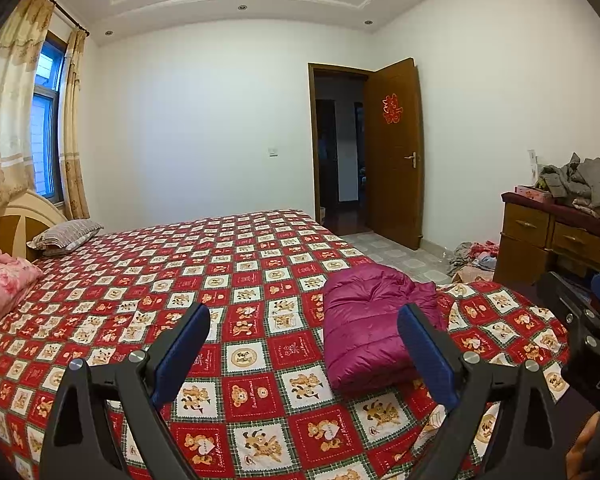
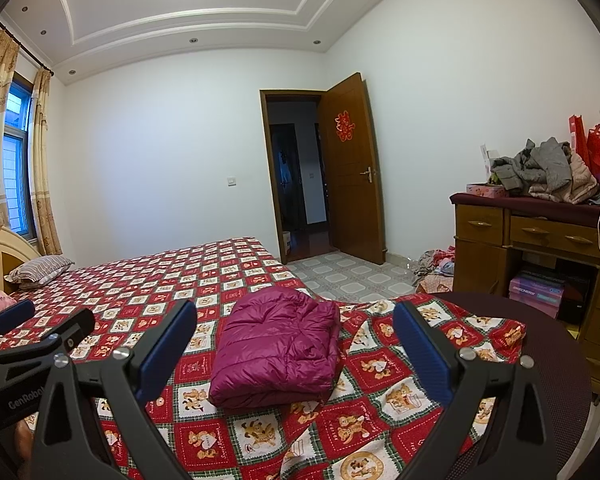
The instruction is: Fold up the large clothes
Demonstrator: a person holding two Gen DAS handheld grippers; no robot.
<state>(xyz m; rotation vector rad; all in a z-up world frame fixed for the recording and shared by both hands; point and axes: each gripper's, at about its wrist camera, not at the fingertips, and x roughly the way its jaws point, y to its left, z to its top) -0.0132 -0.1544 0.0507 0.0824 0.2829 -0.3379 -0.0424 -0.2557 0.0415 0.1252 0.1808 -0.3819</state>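
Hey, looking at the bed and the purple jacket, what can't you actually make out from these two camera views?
- Purple jacket: folded into a bundle in both views, so its sleeves and zip are hidden.
- Clothes pile on the desk: cut off by the right edge in the left wrist view; individual garments are too tangled to count.
- Clothes on the floor: small, partly behind the bed corner.
- Hallway beyond the doorway: too dark.

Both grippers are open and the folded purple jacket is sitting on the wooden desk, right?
Not quite. The purple jacket lies folded on the bed, not the desk; the right wrist view shows it. Left gripper and right gripper are open.
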